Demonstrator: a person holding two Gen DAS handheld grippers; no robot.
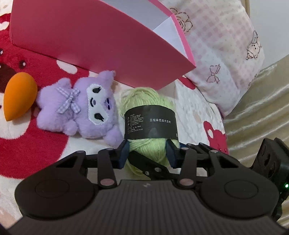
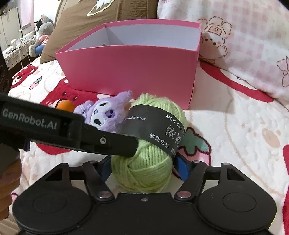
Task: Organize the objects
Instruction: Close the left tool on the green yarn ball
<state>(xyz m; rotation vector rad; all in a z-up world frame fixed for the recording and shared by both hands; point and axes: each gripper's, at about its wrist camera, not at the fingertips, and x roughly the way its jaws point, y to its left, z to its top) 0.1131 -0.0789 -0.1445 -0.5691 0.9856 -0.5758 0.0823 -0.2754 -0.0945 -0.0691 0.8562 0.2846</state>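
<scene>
A bed was the stage, spread with a white fleece blanket (image 2: 234, 130) printed with red bears and strawberries, a pink checked pillow (image 2: 243, 45) propped along its far right side and a brown cushion (image 2: 86, 16) behind. And there was the pink cardboard box (image 2: 130, 68), open-topped, white inside; the right wrist view looked over its rim and showed bare white walls, the floor hidden by the near wall, so what lay in it could not be told. Right in front of it sat the ball of light green yarn (image 2: 150, 162) with its black paper band, touching the purple plush toy (image 1: 81, 108), and beyond that the orange teardrop sponge (image 1: 18, 95). Both tools were on the yarn! The left gripper (image 1: 149, 151) had its blue pads tight against the near end of the ball, closed to a narrow gap on it. The right gripper (image 2: 144, 166) straddled the fat lower half, jaws at a middling spread, pads at its flanks, though whether they pressed could not be told. Only the right view showed the left tool's black finger crossing onto the yarn, plus a hand at the left edge; only the left view showed the whole sponge and the golden satin sheet (image 1: 252, 112) at the bed's right margin. Open blanket lay to the yarn's right; the box's corner loomed close above.
</scene>
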